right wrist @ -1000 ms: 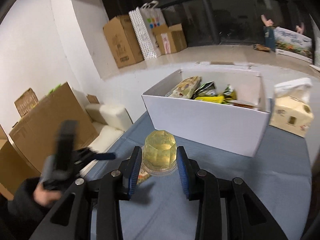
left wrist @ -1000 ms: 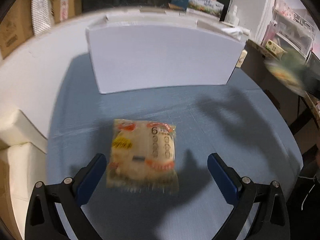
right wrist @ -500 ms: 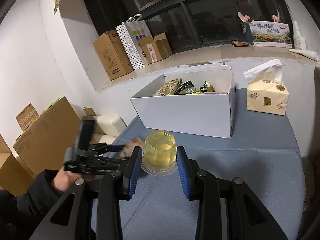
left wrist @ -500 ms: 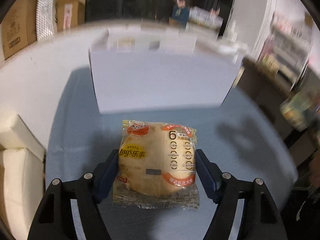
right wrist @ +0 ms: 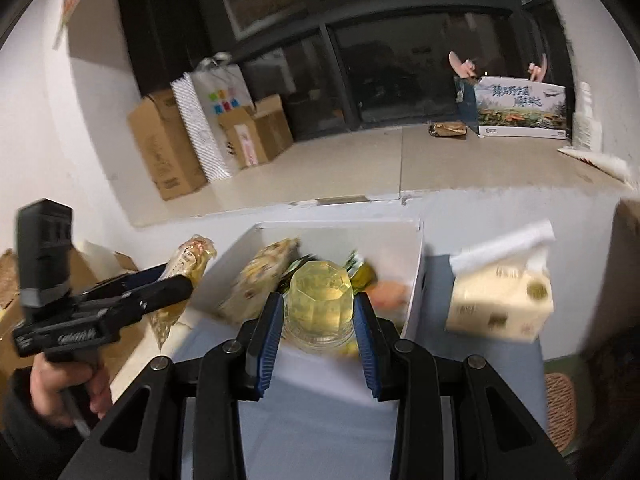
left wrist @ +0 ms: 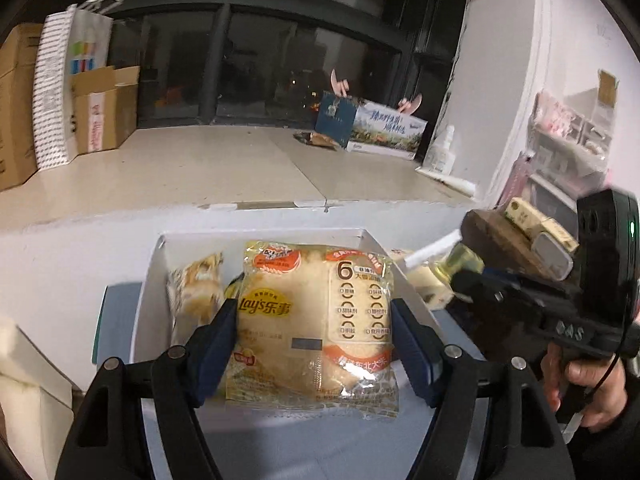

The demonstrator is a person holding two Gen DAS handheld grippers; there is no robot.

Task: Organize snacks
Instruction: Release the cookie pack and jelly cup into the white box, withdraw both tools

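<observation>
My left gripper [left wrist: 312,344] is shut on a Lay's snack packet [left wrist: 312,320] and holds it in the air in front of the open white box [left wrist: 152,280]. My right gripper [right wrist: 318,320] is shut on a clear yellow jelly cup [right wrist: 320,304], held over the near edge of the same white box [right wrist: 416,272], which holds several snack packs [right wrist: 256,284]. The right gripper and its jelly cup show in the left wrist view [left wrist: 464,264] beside the box. The left gripper with its packet shows in the right wrist view [right wrist: 180,272] to the box's left.
A tissue pack [right wrist: 500,300] stands right of the box on the blue cloth [right wrist: 304,432]. Behind the box runs a beige ledge [left wrist: 180,168] with cardboard boxes [left wrist: 104,108] and a printed carton [left wrist: 384,128]. A cream cushion [left wrist: 24,400] lies at the left.
My left gripper closed on the Lay's packet, lifted it off the cloth and carried it up to the box. My right gripper moved forward over the box with the jelly cup.
</observation>
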